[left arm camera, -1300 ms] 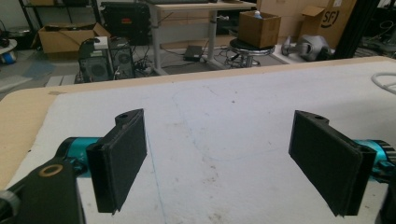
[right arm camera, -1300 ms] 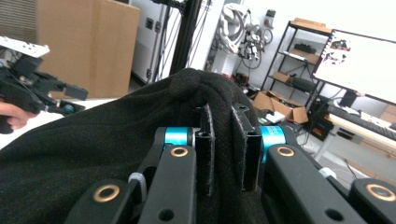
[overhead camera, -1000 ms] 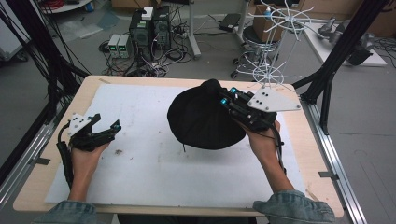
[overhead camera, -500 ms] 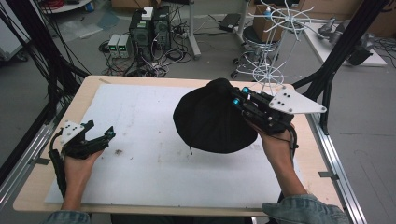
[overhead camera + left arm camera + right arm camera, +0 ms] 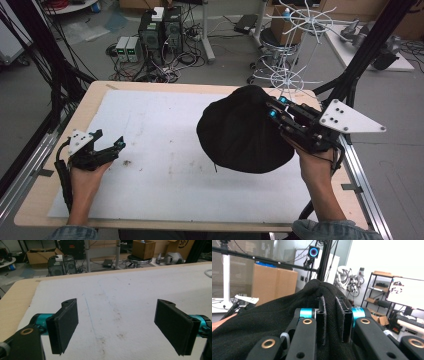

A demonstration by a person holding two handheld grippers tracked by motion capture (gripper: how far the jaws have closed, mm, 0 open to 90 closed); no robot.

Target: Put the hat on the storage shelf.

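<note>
In the high view, a black cloth [image 5: 240,132] is held up above the right half of the white mat [image 5: 165,145] that covers the wooden table [image 5: 90,97]. The cloth hangs as a rounded bundle, its upper edge gathered at the right gripper [image 5: 272,107], whose jaws are pinched on the fabric. The gripper's grey three-cornered plate is seen at its rear, and the right hand [image 5: 315,167] is wrapped around the body from below. The left gripper [image 5: 117,145] is seen low over the mat's left edge, well apart from the cloth, with the left hand [image 5: 85,175] behind it and the jaws spread. A white wire rack [image 5: 295,55] is seen on the floor beyond the table's far right corner.

In the left gripper view, the two black pads [image 5: 63,327] are set wide apart, nothing between them; bare, stained mat [image 5: 120,307] is seen beyond.

In the right gripper view, the pads [image 5: 322,320] are drawn close together, and a fold of the black cloth [image 5: 262,327] is clamped between them. The fabric bulges above the pads and drapes down to the left.
</note>
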